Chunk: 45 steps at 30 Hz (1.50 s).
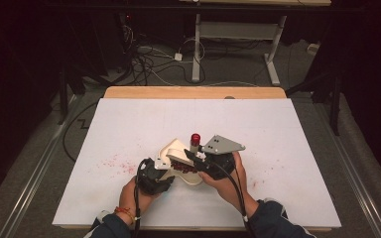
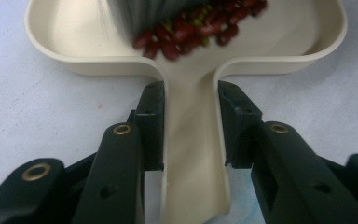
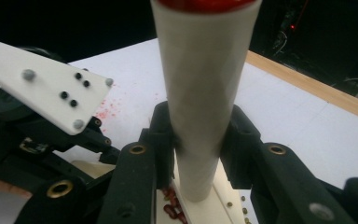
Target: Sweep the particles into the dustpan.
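From the high view, both grippers sit close together near the front middle of the white table (image 1: 287, 148). The left gripper (image 1: 164, 171) comes in from the lower left, hand wrapped around its body, wrist with an orange band. It has the handle of a cream dustpan (image 1: 176, 148), which lies flat on the table. The right gripper (image 1: 192, 157) reaches in from the lower right, angled toward the left, grey plate on top, holding a brush (image 1: 195, 141) with a red cap, upright over the pan. Red specks are scattered on the table to the left of the pan. No readable writing anywhere.

Left gripper view: the jaws are closed in on the dustpan handle (image 2: 193, 154) from both sides, pads touching its edges. Red beans (image 2: 186, 30) are piled in the pan's tray right under grey bristles (image 2: 144, 11).

Right gripper view: the right gripper (image 3: 198, 140) is clamped snugly around the brush's white handle (image 3: 203, 84), which stands roughly upright. A few beans (image 3: 170, 205) lie in the pan below. The left gripper's plate (image 3: 42, 84) is at the left.
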### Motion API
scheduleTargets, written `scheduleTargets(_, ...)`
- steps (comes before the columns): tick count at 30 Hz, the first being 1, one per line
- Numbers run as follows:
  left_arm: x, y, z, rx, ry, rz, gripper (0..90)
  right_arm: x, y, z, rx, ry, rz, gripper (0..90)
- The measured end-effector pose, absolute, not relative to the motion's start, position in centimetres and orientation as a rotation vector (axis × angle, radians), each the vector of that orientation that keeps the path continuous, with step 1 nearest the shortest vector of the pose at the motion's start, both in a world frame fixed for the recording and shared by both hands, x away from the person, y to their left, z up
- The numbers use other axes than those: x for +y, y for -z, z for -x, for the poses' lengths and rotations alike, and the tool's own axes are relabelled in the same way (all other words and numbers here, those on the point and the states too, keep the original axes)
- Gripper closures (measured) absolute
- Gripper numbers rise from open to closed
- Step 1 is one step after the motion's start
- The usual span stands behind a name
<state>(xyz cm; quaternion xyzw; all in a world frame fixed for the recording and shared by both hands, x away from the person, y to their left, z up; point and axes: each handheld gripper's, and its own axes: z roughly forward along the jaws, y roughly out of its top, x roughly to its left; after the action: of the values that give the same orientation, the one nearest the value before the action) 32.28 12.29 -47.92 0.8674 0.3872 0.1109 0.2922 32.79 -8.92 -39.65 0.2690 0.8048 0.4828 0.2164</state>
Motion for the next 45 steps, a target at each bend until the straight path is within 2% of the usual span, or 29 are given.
scheduleTargets(9,12.4,48.2,-32.3,1.024,-0.293,-2.322,63.6,-9.3,39.3,-32.6,2.239,-1.378,-0.743,70.0)
scheduleTargets(22,12.4,48.2,-32.6,1.007,-0.289,-2.339,63.6,-11.6,37.6,-34.2,2.099,-1.494,-0.836,70.2)
scheduleTargets(31,13.4,48.0,-31.9,0.993,-0.284,-2.336,63.6,-14.8,35.7,-34.7,1.982,-1.427,-0.832,70.1)
scheduleTargets(39,13.8,48.0,-31.5,1.001,-0.244,-2.34,63.6,-16.2,38.1,-36.2,2.001,-1.207,-0.882,70.1)
scheduleTargets(45,13.5,48.1,-31.5,1.008,-0.236,-2.337,63.7,-14.5,39.3,-35.8,2.061,-1.157,-0.83,70.1)
